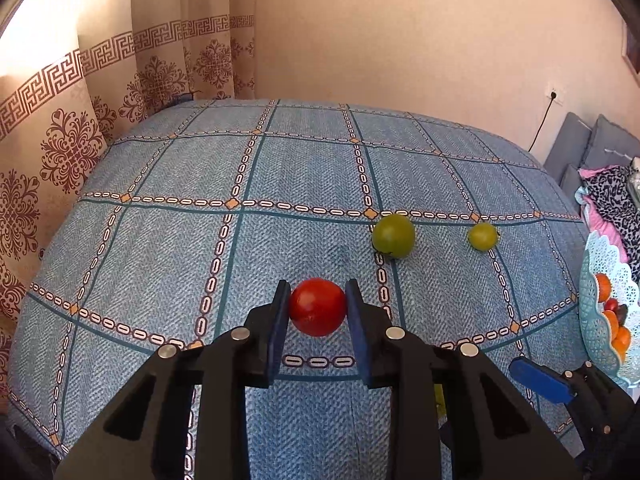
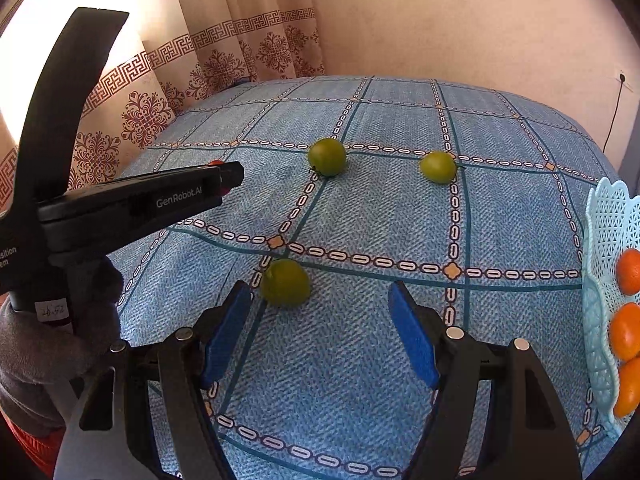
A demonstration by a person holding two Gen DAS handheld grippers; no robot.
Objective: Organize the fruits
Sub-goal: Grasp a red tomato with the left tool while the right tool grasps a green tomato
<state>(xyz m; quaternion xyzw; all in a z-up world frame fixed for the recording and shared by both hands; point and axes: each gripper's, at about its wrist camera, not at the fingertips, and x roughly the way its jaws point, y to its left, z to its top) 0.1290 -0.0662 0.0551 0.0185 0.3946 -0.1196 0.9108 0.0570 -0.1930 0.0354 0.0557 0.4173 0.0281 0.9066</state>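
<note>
Wide blue bedspread (image 1: 304, 184), woven herringbone texture, crossed by teal lines and chain-link bands, and patterned curtains (image 1: 80, 128) hang behind it against a plain pinkish wall. Off on the right edge sits a pale blue lattice basket (image 2: 612, 232) with a scalloped rim, oranges (image 2: 626, 332) already inside it. Three green fruits lie loose on the cloth: a larger green fruit (image 2: 327, 157) and a smaller green fruit (image 2: 438, 167) farther back, well apart from each other, and a nearer green fruit (image 2: 285, 282) just ahead of the right gripper (image 2: 320, 300), close to its left finger. Nothing blocks the way between fruits and basket. The right gripper's jaws stand apart, blue pads bare, nothing between them. Over to the left gripper (image 1: 318, 300): its jaws are clamped on the red fruit (image 1: 318, 307), round, smooth and glossy, pinched on both sides above the bedspread. A gloved hand (image 2: 44, 344) grips that tool's handle.
</note>
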